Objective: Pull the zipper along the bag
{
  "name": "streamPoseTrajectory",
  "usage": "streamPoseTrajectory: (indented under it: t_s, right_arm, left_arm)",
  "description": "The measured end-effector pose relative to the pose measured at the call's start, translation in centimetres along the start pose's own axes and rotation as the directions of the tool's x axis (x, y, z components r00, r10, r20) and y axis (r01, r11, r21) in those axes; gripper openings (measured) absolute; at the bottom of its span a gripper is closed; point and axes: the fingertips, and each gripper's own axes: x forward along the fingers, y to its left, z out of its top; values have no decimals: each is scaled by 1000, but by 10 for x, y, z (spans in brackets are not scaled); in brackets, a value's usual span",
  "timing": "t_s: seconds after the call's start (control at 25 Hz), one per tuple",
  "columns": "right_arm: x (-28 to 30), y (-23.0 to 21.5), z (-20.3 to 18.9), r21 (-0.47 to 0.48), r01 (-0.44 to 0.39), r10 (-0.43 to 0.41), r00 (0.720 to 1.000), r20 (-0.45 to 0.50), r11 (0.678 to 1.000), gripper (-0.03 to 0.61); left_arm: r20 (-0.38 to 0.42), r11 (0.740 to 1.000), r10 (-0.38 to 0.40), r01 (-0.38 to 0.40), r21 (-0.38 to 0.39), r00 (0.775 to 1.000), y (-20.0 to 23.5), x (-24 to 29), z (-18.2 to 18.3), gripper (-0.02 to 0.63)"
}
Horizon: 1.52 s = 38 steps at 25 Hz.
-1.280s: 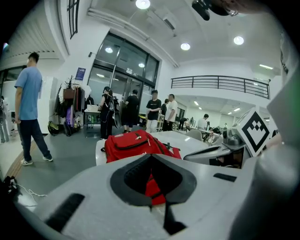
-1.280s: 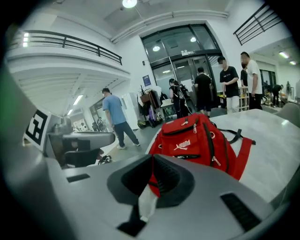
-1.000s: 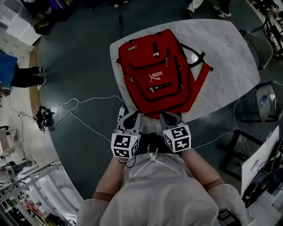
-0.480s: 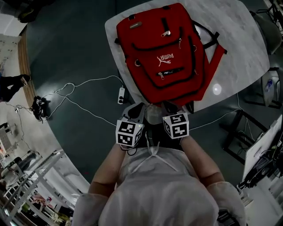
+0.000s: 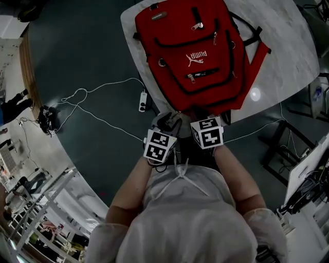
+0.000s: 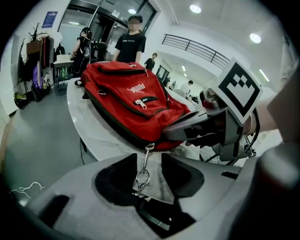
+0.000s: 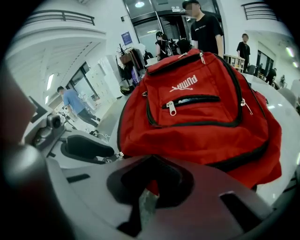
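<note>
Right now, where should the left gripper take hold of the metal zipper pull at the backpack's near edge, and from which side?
Probably the ring near its free end, approached from the person's side. The zipper pull sticks straight out of the red backpack toward the left gripper, whose opening jaws flank it without pressing.

Surroundings: counter, floor, cabling and bystanders.
White marble-patterned counter (image 5: 288, 56) fills the upper right of the head view. On the dark floor (image 5: 77, 51) to its left lie a white power strip (image 5: 142, 101) and looping white cables (image 5: 77, 91), with a dark bundle (image 5: 45, 117) at the left edge. In the gripper views, a person in a black shirt (image 6: 130, 40) stands behind the counter. A rack of hung bags (image 6: 40, 56) is at far left, round ceiling lights (image 6: 195, 8) at top, and a person in a blue top (image 7: 72, 101) at left.
</note>
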Motion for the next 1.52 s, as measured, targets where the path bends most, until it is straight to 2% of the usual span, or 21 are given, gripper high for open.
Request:
streamPoseTrajectory:
  t_s: [0.24,0.28,0.36,0.4,0.52,0.88,1.0,1.2,1.36,1.52]
  right_arm:
    - [0,1,0,0,-2,2,1000,16,1000,27]
    - [0,0,0,2,-4,4,1000,18,1000,27]
    - [0,0,-1,9,-10,10,1000,21,1000,28]
    - [1,-1,-1,12,-12,12,1000,22,1000,28]
    - [1,-1,-1,18,-18,18,1000,21,1000,27]
    - [2,1,-1,-26,-28,28,999,-20,999,27]
    - [3,2,-2,-44,-33,31,998,-47,998,27]
    - [2,3,2,-55,10,-12,999,-36,998,28]
    - [-2,4,3,-122,29,-34,999,-37,992,27]
    - [-1,3,3,-147,35,-42,998,-47,989,28]
  left_arm:
    - [-27,998,63,-63,17,998,4,6,-2,147]
    - [-32,997,75,-74,24,997,4,7,-3,133]
    - [-41,993,104,-101,55,994,6,11,-3,41]
    - [-45,990,119,-115,79,992,6,12,-3,30]
    - [-56,983,143,-135,127,988,6,14,-4,28]
    - [-123,993,87,-77,91,989,6,13,-4,23]
    - [-136,992,82,-68,102,987,7,11,-4,23]
    - [-146,976,139,-110,190,979,17,9,-3,23]
    - [-133,977,149,-125,172,980,26,3,1,23]
    - [-126,968,174,-146,203,977,39,0,4,25]
